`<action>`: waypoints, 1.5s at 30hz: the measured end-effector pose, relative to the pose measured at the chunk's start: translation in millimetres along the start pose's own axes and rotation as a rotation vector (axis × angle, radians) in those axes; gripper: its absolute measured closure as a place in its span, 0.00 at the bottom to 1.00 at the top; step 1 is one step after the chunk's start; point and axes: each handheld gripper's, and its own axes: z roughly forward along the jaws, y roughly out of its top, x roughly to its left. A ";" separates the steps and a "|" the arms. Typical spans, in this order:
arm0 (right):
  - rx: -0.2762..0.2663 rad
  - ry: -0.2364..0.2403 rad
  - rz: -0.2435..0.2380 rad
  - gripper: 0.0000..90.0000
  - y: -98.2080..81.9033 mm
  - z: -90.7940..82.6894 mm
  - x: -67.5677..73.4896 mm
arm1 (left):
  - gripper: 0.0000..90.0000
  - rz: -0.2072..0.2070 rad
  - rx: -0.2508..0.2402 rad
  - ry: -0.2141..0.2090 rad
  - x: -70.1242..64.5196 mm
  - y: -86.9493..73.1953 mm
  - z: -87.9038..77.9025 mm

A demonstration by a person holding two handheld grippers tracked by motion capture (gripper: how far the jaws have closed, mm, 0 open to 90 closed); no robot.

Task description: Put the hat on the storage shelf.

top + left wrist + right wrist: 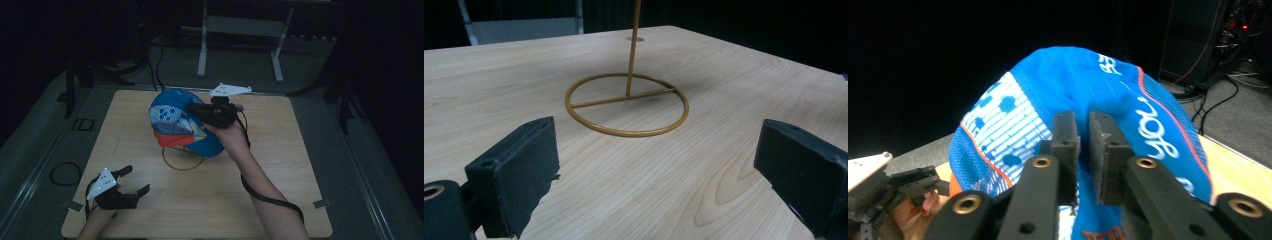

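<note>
Cap on wire stand, light wood table, dark room.

Left gripper (131,182) sits at the table's (280,150) near left corner, jaws wide apart, nothing between them; ahead of it the stand's gold ring base (626,104) lies flat on bare woodgrain. The blue cap (177,122) sits on the stand just in front of the right gripper (1083,137), whose jaws stand narrowly apart against the cap's fabric; whether they pinch it cannot be told. Behind: grey carpet, cables, white frame legs (202,45).
</note>
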 end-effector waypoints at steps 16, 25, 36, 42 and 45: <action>-0.007 -0.014 -0.063 0.69 -2.0 -7.2 16.1 | 0.05 -0.006 -0.002 -0.011 -0.1 -0.5 -0.2; -0.018 -0.004 -0.058 0.61 -9.4 -17.2 15.1 | 0.05 -0.015 -0.003 -0.017 0.1 -1.3 0.9; -0.031 -0.003 -0.088 0.40 -20.7 -37.6 15.7 | 0.05 -0.018 0.000 -0.020 0.1 -2.2 1.8; -0.032 0.007 -0.083 0.28 -29.2 -46.8 13.0 | 0.05 -0.013 0.001 -0.017 0.1 -3.2 2.8; -0.025 0.027 -0.077 0.20 -34.6 -51.4 10.9 | 0.05 -0.011 0.000 -0.018 -0.3 -3.1 3.2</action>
